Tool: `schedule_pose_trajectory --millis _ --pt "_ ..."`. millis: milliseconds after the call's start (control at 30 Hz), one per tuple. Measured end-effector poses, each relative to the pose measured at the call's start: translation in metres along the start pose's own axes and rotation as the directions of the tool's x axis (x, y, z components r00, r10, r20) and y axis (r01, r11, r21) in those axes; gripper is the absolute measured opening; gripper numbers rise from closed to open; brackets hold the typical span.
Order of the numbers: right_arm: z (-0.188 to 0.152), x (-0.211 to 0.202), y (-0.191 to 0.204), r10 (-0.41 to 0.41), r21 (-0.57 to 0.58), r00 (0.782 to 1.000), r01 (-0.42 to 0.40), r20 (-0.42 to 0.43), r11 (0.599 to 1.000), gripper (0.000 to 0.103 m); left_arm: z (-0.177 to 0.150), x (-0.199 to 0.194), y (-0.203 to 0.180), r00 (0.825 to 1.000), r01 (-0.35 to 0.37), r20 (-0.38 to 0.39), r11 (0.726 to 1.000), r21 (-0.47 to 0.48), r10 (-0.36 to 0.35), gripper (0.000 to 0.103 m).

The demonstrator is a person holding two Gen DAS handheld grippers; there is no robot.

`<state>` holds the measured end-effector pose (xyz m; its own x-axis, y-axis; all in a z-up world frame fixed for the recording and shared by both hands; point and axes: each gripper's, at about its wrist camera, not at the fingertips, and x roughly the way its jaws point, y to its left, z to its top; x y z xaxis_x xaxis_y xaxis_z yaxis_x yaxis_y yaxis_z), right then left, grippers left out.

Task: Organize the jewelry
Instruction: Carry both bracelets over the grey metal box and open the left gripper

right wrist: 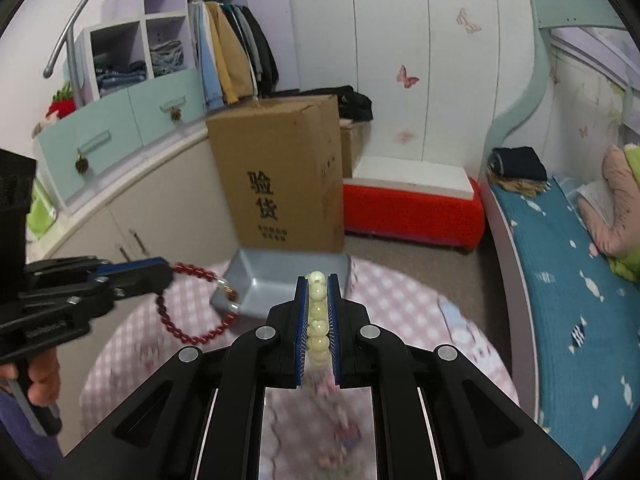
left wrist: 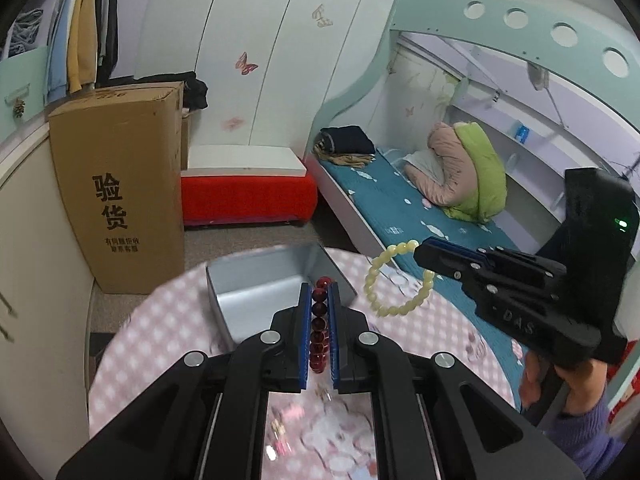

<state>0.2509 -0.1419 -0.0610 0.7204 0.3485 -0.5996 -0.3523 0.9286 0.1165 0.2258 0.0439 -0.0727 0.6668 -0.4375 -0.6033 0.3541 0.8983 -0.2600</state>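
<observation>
Above the grey tray (right wrist: 256, 280), the left gripper (left wrist: 320, 312) clamps the red bracelet (left wrist: 319, 328) and the right gripper (right wrist: 318, 312) clamps the cream bracelet (right wrist: 318, 316). Released early, either dangling loop could miss the tray, landing on the tablecloth (right wrist: 128, 344).

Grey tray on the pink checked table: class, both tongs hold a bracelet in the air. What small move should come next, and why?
Probably carry the red bracelet forward over the grey tray and lower it. The left tongs are shut on its beads and it hangs just short of the tray's open, seemingly empty inside. The right tongs hold the cream bracelet, which can follow.
</observation>
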Motion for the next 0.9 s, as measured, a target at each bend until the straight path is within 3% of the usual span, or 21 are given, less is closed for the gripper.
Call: schedule_pose_trajectory --millis 200,433,900 --pt "0.022 0.044 0.007 -0.009 0.0 1.0 0.009 -0.017 1.0 0.01 0.019 0.051 0.024 0.996 -0.067 -0.067 0.997 -0.046 0.064 0.006" --pt "0.007 0.097 0.01 0.002 0.017 0.995 0.0 -0.102 1.0 0.01 0.003 0.1 0.047 0.979 -0.125 -0.172 0.99 -0.07 0.111 0.006" --pt "-0.018 0.122 0.003 0.022 0.054 0.984 -0.013 -0.175 0.998 0.01 -0.006 0.112 0.052 0.966 -0.172 -0.202 0.984 -0.044 0.159 0.007"
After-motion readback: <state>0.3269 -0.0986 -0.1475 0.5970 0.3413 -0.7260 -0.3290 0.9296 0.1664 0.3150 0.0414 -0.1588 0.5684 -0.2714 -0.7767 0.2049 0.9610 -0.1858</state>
